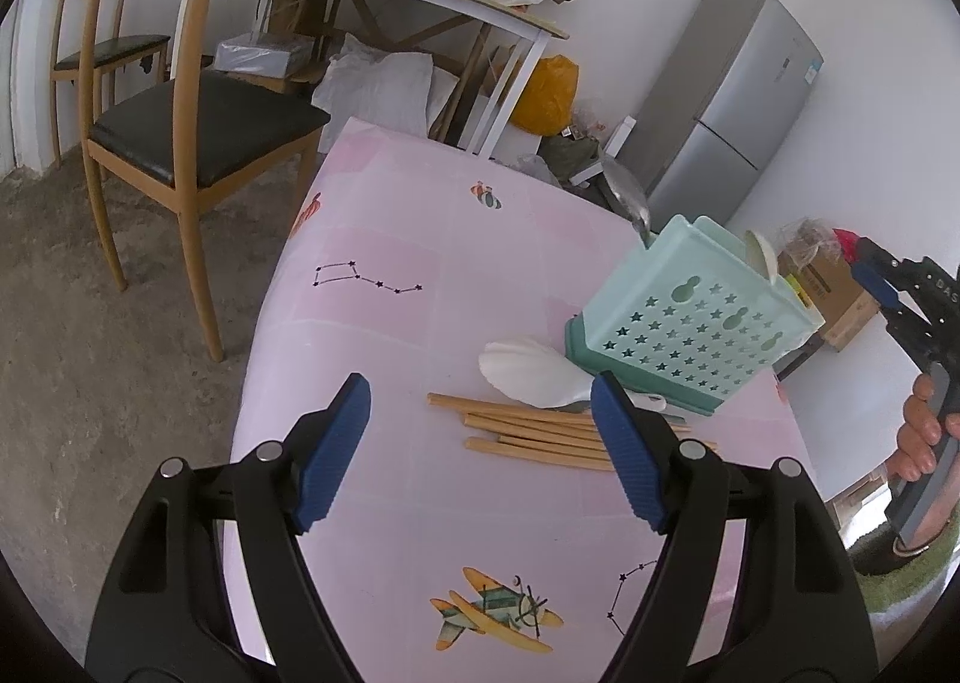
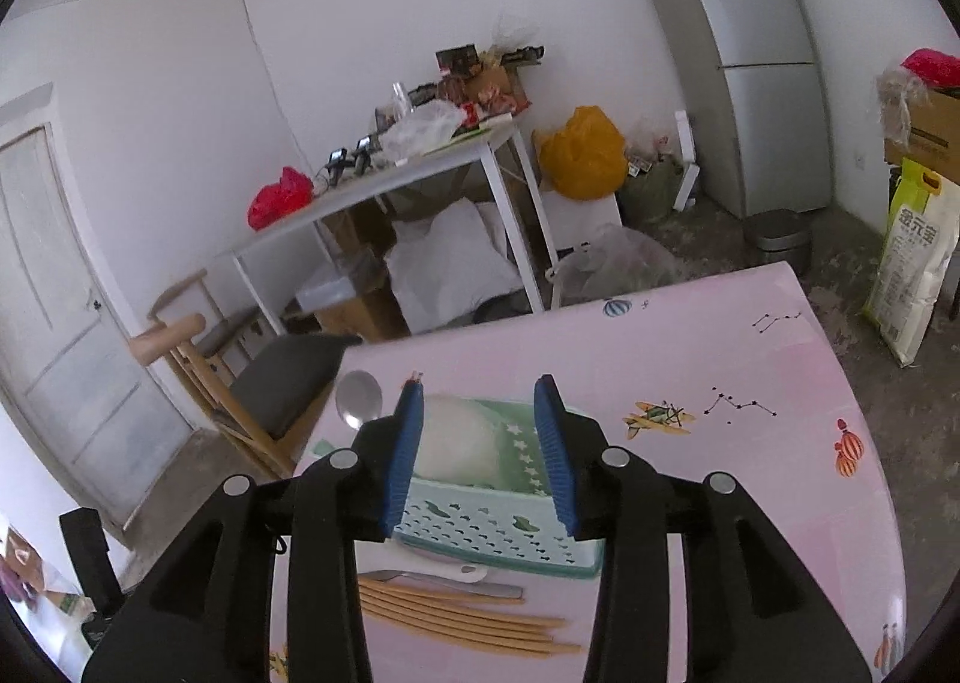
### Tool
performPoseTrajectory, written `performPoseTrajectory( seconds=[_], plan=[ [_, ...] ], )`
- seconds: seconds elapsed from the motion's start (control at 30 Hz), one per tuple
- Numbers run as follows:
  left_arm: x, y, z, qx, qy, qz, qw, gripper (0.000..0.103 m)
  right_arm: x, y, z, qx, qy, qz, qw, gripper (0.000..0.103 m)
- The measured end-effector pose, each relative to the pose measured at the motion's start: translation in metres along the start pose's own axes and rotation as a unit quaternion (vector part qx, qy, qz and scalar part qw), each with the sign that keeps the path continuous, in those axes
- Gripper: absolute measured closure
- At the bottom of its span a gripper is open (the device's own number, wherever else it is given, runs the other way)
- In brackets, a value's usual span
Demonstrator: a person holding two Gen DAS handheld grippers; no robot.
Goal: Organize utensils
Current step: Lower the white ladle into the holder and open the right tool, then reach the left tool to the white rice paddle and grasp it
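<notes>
2 ribbed blue claws (image 1: 480,443) (image 2: 480,455) open and empty, above smooth wooden chopsticks (image 1: 540,437) beside star-perforated plastic basket (image 1: 690,323).

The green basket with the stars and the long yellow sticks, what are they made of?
The basket looks like plastic: smooth, pale mint with a darker base, and neat star-shaped holes moulded through its wall. The sticks, probably chopsticks, look like bamboo or wood: matte tan, straight, with no shine. Which of the two the pictures leave open.

Mint-green holder (image 1: 690,317) with star-shaped cutouts; tan chopsticks (image 1: 528,437) at its seven o'clock; pink worktop (image 1: 390,239) printed with aeroplanes and constellations.
</notes>
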State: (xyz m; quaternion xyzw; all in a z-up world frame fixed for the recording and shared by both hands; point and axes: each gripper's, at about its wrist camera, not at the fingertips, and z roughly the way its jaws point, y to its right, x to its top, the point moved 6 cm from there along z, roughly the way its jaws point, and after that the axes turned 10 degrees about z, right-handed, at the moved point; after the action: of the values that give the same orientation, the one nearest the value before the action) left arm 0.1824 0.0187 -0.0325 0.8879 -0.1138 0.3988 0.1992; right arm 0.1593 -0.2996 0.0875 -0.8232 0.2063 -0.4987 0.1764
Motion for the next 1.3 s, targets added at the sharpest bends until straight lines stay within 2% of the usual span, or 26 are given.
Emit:
performPoseTrajectory(
  seconds=[0.13, 0.23, 0.33, 0.4, 0.57, 0.67, 0.73, 0.8, 0.9, 0.93, 1.03, 1.13, 1.3],
  plan=[
    [0.002, 0.004, -0.004, 0.002, 0.007, 0.006, 1.0000, 0.031, -0.006, -0.003, -0.022, 0.004, 0.011, -0.005, 1.000, 0.065],
    [0.003, 0.006, -0.004, 0.005, 0.009, 0.010, 0.9999, 0.031, -0.023, -0.007, -0.032, 0.020, 0.003, -0.010, 1.000, 0.061],
    [0.003, 0.009, -0.002, 0.010, 0.007, 0.017, 0.9998, 0.031, -0.049, -0.012, -0.028, 0.028, -0.028, -0.023, 0.999, 0.059],
    [0.003, 0.010, 0.002, 0.022, 0.005, 0.031, 0.9993, 0.031, -0.077, -0.013, -0.017, 0.022, -0.063, -0.036, 0.997, 0.059],
    [0.002, 0.017, 0.016, 0.045, -0.011, 0.087, 0.9951, 0.032, -0.128, -0.008, 0.005, 0.018, -0.126, -0.033, 0.991, 0.059],
    [0.003, 0.021, 0.032, 0.039, -0.036, 0.110, 0.9925, 0.042, -0.146, -0.006, 0.014, 0.017, -0.147, -0.030, 0.989, 0.059],
    [0.004, 0.020, 0.045, 0.020, -0.061, 0.097, 0.9932, 0.049, -0.152, -0.004, 0.020, 0.022, -0.158, -0.022, 0.987, 0.059],
    [0.007, 0.015, 0.062, -0.016, -0.091, 0.057, 0.9941, 0.053, -0.156, -0.002, 0.026, 0.026, -0.167, -0.014, 0.986, 0.059],
    [0.009, 0.005, 0.081, -0.055, -0.125, 0.005, 0.9906, 0.058, -0.159, -0.002, 0.031, 0.032, -0.170, -0.007, 0.985, 0.059],
    [0.010, 0.001, 0.089, -0.073, -0.145, -0.018, 0.9866, 0.059, -0.159, -0.001, 0.033, 0.033, -0.171, -0.004, 0.985, 0.059],
    [0.009, -0.004, 0.103, -0.103, -0.172, -0.061, 0.9778, 0.061, -0.158, 0.002, 0.037, 0.038, -0.172, 0.001, 0.984, 0.059],
    [0.006, -0.011, 0.115, -0.138, -0.209, -0.112, 0.9616, 0.061, -0.159, 0.006, 0.039, 0.041, -0.174, 0.007, 0.984, 0.059],
    [-0.003, -0.018, 0.127, -0.163, -0.235, -0.173, 0.9426, 0.061, -0.158, 0.010, 0.039, 0.046, -0.176, 0.015, 0.983, 0.059]
  ],
)
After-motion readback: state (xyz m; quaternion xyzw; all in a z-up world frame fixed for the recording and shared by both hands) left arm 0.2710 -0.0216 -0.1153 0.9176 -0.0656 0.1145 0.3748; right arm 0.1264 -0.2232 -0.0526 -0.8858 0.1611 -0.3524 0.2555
